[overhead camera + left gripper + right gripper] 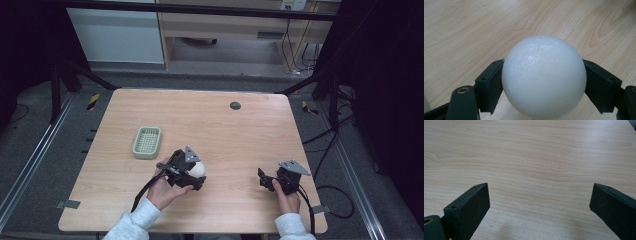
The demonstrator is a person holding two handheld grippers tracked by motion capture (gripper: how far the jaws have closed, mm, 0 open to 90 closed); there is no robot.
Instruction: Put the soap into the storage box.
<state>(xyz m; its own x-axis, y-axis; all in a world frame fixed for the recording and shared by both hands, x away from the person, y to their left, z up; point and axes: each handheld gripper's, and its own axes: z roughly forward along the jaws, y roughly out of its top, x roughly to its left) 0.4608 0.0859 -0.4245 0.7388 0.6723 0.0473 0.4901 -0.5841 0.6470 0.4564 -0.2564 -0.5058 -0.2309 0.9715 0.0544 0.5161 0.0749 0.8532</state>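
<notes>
We have the white ball point(544, 77) clamped between the left gripper's point(192, 175) jaws, near the tabletop's point(225, 130) front edge. The green basket point(147, 142) lies just beyond, toward the left edge. Our right gripper point(270, 181) sits spread wide, holding nothing.

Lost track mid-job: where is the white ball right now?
The white ball sits clamped between the left gripper's jaws, near the table's front edge, to the right of the green tray.
</notes>
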